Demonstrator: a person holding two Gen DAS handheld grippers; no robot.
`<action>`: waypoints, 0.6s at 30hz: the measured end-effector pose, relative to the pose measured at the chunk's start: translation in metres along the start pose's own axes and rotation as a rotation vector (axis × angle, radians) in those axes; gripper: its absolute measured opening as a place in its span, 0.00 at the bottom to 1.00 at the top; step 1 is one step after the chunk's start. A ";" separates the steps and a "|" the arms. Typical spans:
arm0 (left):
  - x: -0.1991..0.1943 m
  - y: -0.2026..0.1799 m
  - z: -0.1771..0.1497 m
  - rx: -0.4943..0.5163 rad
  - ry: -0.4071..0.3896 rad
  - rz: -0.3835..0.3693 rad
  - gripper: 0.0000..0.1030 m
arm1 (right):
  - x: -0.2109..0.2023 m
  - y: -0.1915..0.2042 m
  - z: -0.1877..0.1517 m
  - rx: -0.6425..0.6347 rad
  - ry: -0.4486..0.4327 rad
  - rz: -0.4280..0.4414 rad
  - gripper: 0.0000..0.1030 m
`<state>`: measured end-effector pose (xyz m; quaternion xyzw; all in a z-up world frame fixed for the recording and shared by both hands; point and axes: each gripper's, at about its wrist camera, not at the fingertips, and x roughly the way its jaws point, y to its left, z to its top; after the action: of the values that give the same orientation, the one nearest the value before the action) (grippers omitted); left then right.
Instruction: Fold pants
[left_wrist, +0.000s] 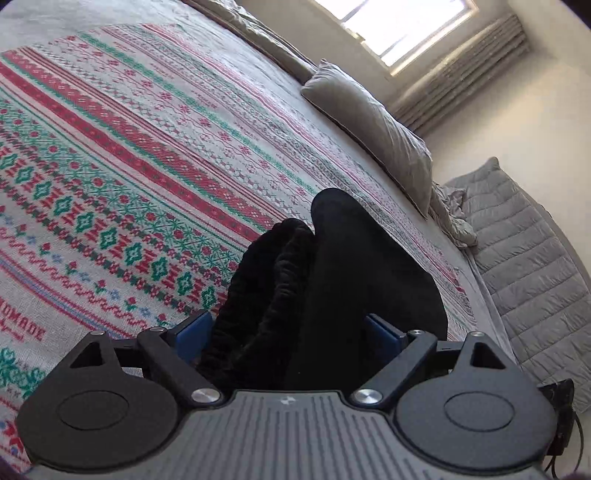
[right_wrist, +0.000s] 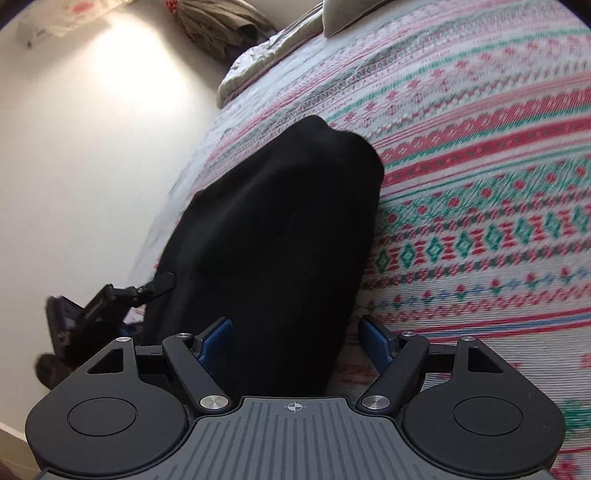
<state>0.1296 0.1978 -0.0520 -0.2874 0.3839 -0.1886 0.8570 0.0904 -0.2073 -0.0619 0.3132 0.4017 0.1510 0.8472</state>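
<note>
Your left gripper (left_wrist: 291, 332) and right gripper (right_wrist: 295, 339) each stand spread with the black pants (right_wrist: 273, 229) between their fingers, cloth running lengthwise away over the patterned blanket (left_wrist: 129, 147).

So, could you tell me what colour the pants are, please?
Plain black pants, clearest in the right wrist view.

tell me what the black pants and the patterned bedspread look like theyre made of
Black pants: soft matte knit, maybe fleece or cotton jersey; no sheen, and a ribbed, gathered waistband. Patterned bedspread: looks woven or knit cotton, matte, with fine ribbing and a stitch-like red and green pattern.
</note>
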 end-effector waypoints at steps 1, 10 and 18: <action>0.000 0.002 0.000 -0.013 0.000 -0.018 0.88 | 0.004 0.001 -0.001 -0.006 -0.015 0.018 0.65; -0.002 0.005 -0.011 -0.148 -0.019 -0.138 0.57 | 0.016 0.001 -0.008 0.065 -0.151 0.067 0.37; 0.032 -0.050 -0.024 -0.136 -0.050 -0.184 0.48 | -0.021 -0.016 0.024 0.144 -0.248 0.055 0.29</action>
<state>0.1264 0.1341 -0.0508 -0.3838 0.3462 -0.2328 0.8238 0.0954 -0.2399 -0.0489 0.4002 0.2951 0.1051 0.8612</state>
